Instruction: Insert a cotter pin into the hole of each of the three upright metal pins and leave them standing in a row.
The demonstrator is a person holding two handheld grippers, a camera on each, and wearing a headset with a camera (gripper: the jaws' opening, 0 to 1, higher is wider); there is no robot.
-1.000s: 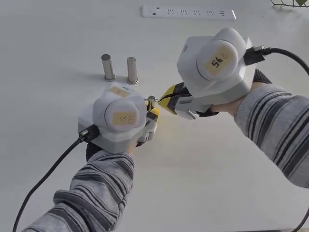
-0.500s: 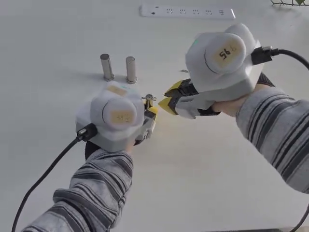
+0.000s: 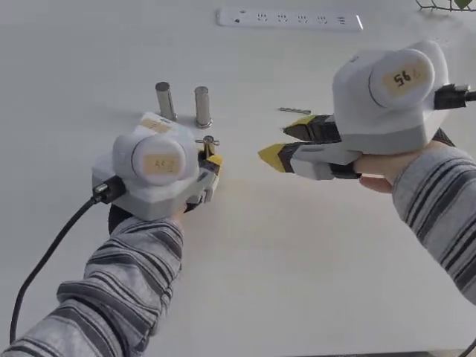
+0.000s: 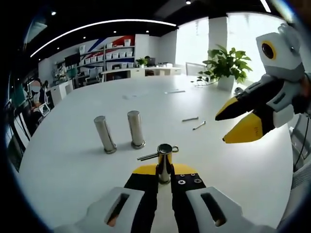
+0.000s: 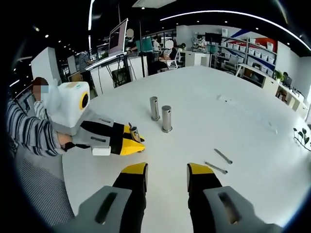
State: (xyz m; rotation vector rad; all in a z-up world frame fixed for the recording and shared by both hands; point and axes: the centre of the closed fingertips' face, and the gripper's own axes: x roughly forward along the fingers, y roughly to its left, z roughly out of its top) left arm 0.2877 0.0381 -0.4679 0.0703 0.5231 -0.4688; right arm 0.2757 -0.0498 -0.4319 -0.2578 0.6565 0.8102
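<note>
A broad white table (image 3: 297, 282) stands in an open office, with a white power strip (image 3: 290, 18) at its far edge. Curved light strips (image 4: 107, 23) cross the dark ceiling. Bright windows (image 4: 192, 46) glow beside a potted plant (image 4: 227, 68). Shelves (image 4: 119, 54) line the far wall, and a monitor (image 5: 119, 36) stands on a side desk (image 5: 111, 64).

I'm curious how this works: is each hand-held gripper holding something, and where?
The left hand-held gripper clamps a metal pin by its lower shaft; a cotter pin sits through its top. The right hand-held gripper is open, holding nothing.
</note>
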